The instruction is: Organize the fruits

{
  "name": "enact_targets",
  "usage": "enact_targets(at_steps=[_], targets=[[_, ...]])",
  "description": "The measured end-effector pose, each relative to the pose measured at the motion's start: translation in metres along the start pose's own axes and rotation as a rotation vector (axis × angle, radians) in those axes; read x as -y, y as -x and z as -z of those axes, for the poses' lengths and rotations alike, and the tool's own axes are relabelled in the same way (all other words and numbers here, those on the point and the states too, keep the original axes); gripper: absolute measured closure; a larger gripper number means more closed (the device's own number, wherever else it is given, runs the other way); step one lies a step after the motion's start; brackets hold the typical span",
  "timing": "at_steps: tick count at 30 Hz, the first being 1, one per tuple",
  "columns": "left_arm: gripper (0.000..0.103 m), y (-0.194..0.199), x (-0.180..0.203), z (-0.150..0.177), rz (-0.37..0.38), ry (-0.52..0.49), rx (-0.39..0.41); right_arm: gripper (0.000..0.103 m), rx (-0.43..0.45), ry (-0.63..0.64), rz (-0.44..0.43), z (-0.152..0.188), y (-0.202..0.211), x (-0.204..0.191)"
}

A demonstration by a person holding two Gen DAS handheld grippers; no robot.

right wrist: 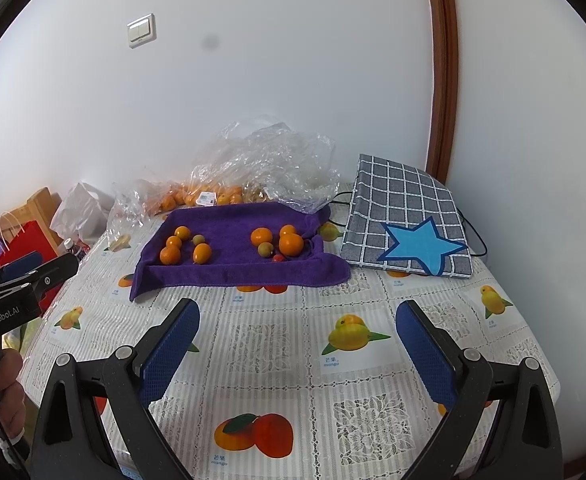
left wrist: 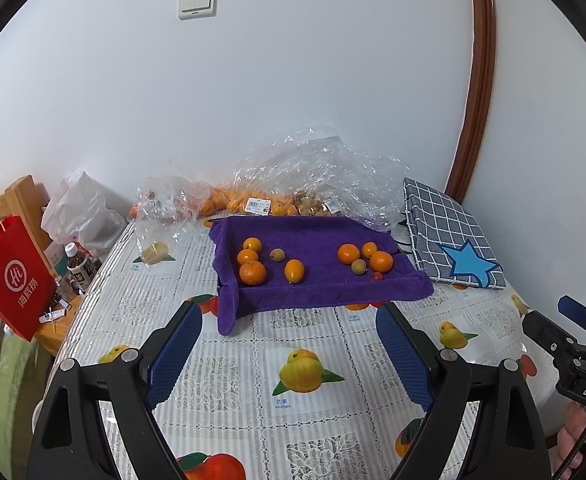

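A purple towel (left wrist: 313, 236) (right wrist: 233, 220) lines a shallow tray on the table, with loose fruit on it. A left cluster has oranges (left wrist: 252, 272) (right wrist: 170, 255), a kumquat (left wrist: 295, 270) and a small greenish fruit (left wrist: 277, 255). A right cluster has oranges (left wrist: 381, 261) (right wrist: 291, 244), a greenish fruit (left wrist: 358, 267) and a tiny red fruit (left wrist: 377, 277) (right wrist: 279, 258). My left gripper (left wrist: 289, 312) is open and empty, short of the towel. My right gripper (right wrist: 297, 308) is open and empty, also short of it.
Clear plastic bags (left wrist: 313, 168) with more oranges (left wrist: 233, 202) lie behind the towel by the wall. A grey checked bag with a blue star (right wrist: 409, 220) lies right of it. A red paper bag (left wrist: 11, 276) and bottles (left wrist: 77, 268) stand left, off the table edge.
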State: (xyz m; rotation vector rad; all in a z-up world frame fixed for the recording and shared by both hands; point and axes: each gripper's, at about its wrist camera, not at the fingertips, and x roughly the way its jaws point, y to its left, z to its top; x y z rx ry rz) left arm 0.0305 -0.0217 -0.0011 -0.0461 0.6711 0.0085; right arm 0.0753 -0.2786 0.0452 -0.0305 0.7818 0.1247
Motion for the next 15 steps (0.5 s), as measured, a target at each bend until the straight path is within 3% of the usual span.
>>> enact_targets(at_steps=[15], targets=[[0.014, 0.0009, -0.0011, 0.0006, -0.009, -0.005, 0.003, 0.005, -0.001, -0.006, -0.002, -0.0007, -0.0009, -0.0048]])
